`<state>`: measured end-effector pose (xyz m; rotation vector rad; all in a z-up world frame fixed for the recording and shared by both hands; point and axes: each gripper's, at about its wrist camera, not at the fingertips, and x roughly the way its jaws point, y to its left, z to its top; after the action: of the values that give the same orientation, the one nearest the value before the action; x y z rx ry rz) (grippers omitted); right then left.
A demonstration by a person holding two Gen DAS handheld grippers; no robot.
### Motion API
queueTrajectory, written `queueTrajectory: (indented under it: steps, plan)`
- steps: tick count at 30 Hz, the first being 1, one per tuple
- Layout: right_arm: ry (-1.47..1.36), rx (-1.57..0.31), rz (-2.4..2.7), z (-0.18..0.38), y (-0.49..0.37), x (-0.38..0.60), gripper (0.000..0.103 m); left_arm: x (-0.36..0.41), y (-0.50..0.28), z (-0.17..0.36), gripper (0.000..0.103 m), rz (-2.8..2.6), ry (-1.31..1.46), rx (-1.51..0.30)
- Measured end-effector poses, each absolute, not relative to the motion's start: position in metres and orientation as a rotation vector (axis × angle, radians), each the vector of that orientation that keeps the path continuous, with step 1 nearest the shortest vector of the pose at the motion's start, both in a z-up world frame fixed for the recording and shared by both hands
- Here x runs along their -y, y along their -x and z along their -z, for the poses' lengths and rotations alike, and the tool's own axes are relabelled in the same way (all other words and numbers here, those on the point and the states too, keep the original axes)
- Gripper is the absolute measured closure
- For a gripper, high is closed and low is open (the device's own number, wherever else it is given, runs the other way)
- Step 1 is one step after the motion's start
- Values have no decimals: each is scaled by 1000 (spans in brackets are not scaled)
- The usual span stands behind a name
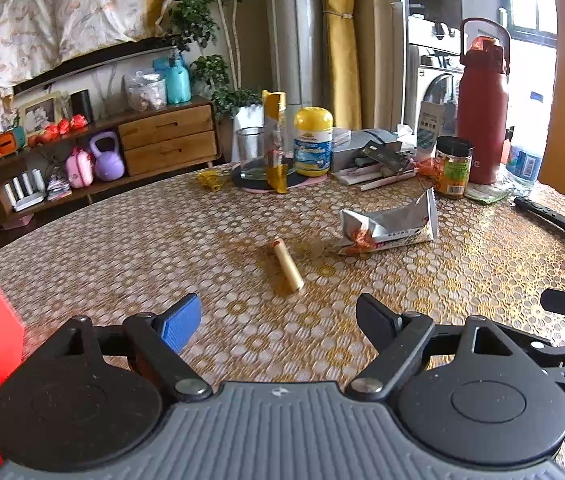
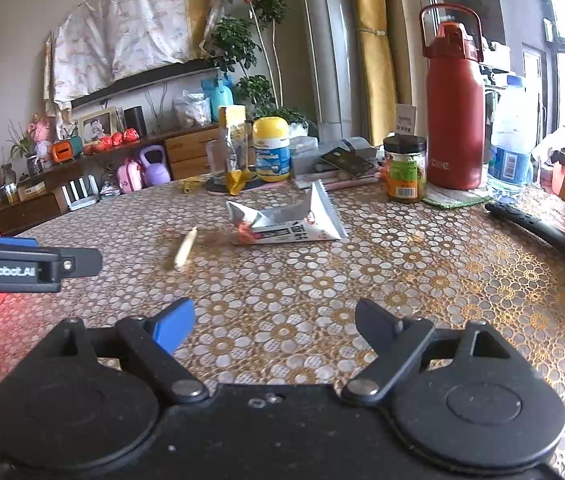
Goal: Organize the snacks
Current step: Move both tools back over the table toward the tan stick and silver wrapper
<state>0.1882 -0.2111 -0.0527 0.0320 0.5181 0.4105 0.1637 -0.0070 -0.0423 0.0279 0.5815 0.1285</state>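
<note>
Approach step: the left gripper point(image 1: 278, 316) and right gripper point(image 2: 274, 320) are being held released and empty above the lace-patterned desk point(image 1: 122, 240). Mid-desk, a small beige cylindrical snack stick point(image 1: 287, 267) is lying beside a torn silver snack packet point(image 1: 392, 226). A descent onto either is judged next.

The round worktop point(image 1: 130, 240) in gold floral lace carries a tan snack stick point(image 1: 287, 267) at centre, a crumpled silver snack bag point(image 1: 392, 226) right of it, and a red bottle point(image 1: 482, 112) upper right.

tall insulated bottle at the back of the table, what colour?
Dark red bottle, with a matching red carry handle. Clearest in the right wrist view.
</note>
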Motion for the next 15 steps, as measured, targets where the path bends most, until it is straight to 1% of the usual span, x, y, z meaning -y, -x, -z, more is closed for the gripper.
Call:
queueTrajectory:
  steps: [9, 11, 12, 13, 15]
  plan:
    - [-44, -529, -392, 56, -214, 222, 15, 9, -217, 63, 18, -162, -42, -572]
    - [-52, -531, -392, 56, -219, 223, 12, 9, -227, 68, 18, -159, -38, -577]
    - [-55, -531, -390, 56, -221, 224, 7, 8, -232, 70, 18, -163, -35, -580]
    - [-58, -527, -387, 57, -223, 224, 6, 8, -236, 72, 18, -165, -32, -582]
    - [-58, -522, -393, 57, -227, 224, 6, 8, -244, 77, 29, -163, -26, -591]
